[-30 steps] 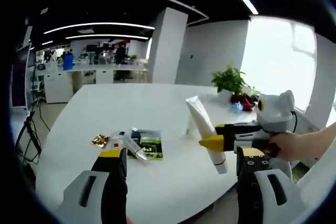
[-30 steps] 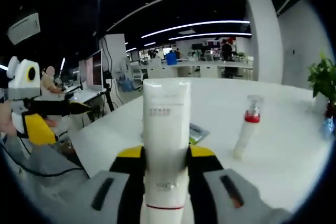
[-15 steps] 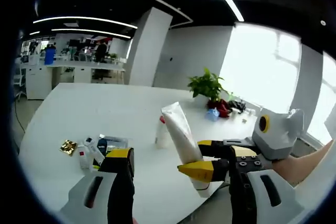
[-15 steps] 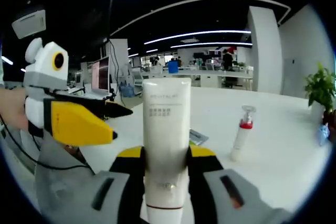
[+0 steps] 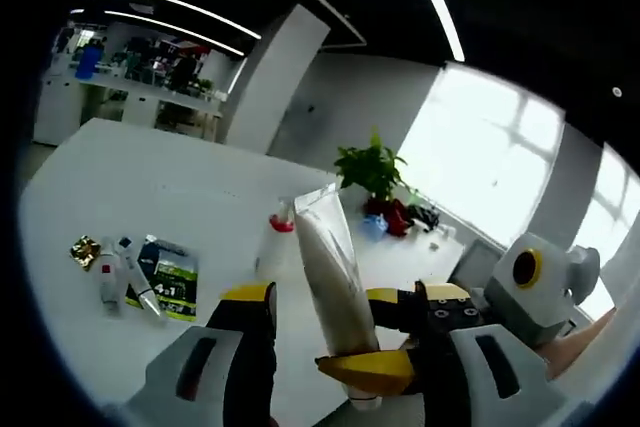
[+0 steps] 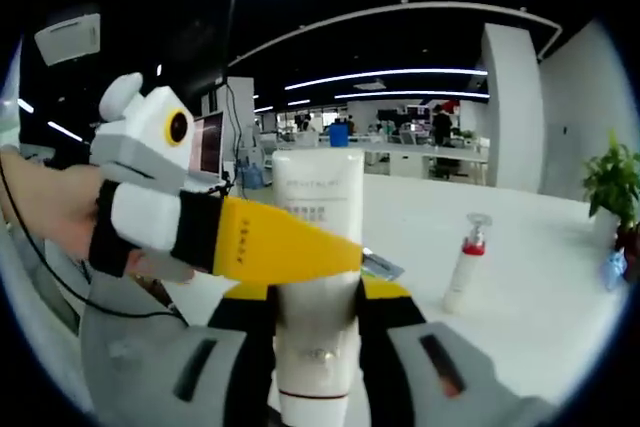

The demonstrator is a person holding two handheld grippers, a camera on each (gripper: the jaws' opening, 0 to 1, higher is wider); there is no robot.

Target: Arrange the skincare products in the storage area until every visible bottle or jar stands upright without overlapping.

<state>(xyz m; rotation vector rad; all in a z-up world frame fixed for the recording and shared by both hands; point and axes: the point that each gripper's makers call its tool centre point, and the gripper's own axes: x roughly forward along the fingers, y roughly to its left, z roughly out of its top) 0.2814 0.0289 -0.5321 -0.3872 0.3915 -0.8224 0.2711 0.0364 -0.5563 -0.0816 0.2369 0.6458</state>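
Note:
A white squeeze tube [image 6: 316, 217] stands upright in my right gripper [image 6: 318, 292], which is shut on its lower part. In the left gripper view the same tube [image 5: 332, 267] rises between the wide-apart jaws of my left gripper [image 5: 345, 297], which is open; the right gripper [image 5: 368, 335] reaches in from the right, clamped on the tube's base. In the right gripper view a yellow jaw of the left gripper [image 6: 290, 247] crosses in front of the tube. A pump bottle with a red collar [image 5: 272, 245] [image 6: 463, 265] stands upright on the white table [image 5: 150, 187].
A green sachet [image 5: 170, 282], two small tubes [image 5: 122, 269] and a gold wrapper [image 5: 83, 250] lie flat on the table's left. A potted plant [image 5: 368, 167] [image 6: 610, 167] and red items [image 5: 398, 215] sit at the far edge. A person's hand [image 6: 55, 217] holds the left gripper.
My left gripper has closed in on the tube, so its jaws now stand on either side of it. In the right gripper view its yellow jaw has slid across the tube's front.

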